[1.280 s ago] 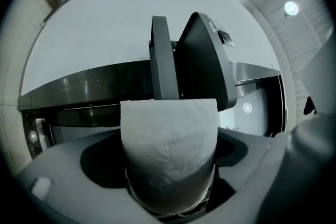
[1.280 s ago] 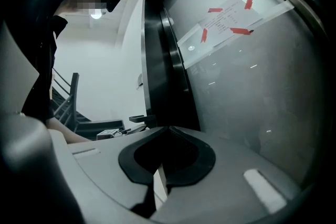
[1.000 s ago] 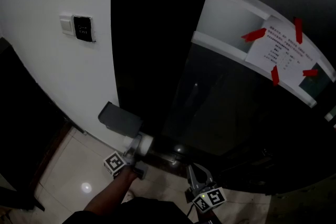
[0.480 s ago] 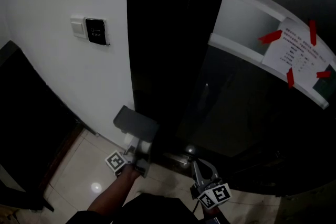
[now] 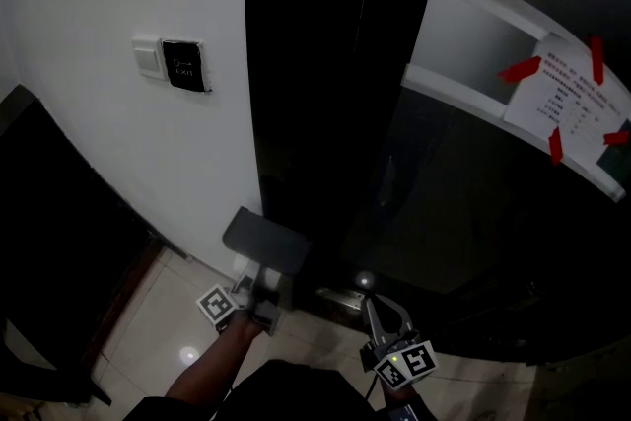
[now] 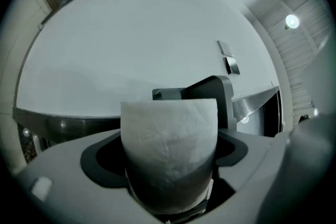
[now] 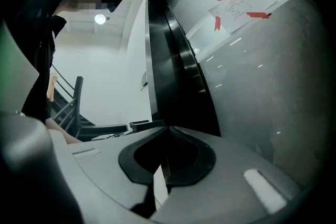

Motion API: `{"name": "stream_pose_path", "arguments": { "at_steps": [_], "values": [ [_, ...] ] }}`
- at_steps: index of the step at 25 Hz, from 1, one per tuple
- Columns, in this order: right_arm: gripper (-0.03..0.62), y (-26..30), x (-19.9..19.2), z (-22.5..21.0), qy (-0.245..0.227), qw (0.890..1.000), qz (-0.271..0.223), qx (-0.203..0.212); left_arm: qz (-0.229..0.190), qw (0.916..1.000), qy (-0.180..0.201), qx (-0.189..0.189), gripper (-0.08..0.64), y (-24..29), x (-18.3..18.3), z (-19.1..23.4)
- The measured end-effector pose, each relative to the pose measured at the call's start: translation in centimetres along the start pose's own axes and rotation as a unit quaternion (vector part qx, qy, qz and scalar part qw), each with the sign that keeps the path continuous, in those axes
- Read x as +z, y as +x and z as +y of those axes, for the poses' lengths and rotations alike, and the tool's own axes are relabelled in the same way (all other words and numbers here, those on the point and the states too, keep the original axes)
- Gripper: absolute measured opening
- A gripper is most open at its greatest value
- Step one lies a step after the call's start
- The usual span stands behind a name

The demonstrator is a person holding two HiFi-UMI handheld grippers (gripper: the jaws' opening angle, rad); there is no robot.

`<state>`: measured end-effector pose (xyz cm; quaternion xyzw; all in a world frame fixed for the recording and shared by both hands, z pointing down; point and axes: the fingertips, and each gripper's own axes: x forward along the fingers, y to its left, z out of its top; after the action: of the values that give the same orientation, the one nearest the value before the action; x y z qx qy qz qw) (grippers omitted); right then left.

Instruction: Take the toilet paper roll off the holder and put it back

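A white toilet paper roll fills the gap between the jaws of my left gripper, which is shut on it. The grey wall holder sits just above and behind the roll, with its flat cover over the roll in the head view, where the roll is mostly hidden. My right gripper hangs low to the right of the holder, near the black panel. Its jaws are shut with nothing between them.
A switch plate is on the white wall above the holder. A black door panel and dark glass with a taped paper notice stand to the right. Below is a tiled floor, with dark furniture at the left.
The left gripper has brought the roll up closer under the holder's cover, so less of the white roll shows. The head view has shifted. The right gripper stays low and shut.
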<state>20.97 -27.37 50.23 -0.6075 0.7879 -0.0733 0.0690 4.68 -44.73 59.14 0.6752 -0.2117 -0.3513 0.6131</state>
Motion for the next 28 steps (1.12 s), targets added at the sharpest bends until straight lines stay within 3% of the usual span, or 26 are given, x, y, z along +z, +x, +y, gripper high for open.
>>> {"name": "stream_pose_path", "arguments": {
  "at_steps": [15, 28],
  "values": [
    [0.014, 1.1, -0.5, 1.1, -0.003, 1.000, 0.005, 0.010, 0.000, 0.9994, -0.027, -0.019, 0.465, -0.9, 0.8, 0.0],
    [0.014, 0.6, 0.0, 1.8, -0.007, 0.999, 0.007, 0.044, -0.017, 0.9994, 0.030, -0.002, 0.465, -4.3, 1.1, -0.8]
  ]
}}
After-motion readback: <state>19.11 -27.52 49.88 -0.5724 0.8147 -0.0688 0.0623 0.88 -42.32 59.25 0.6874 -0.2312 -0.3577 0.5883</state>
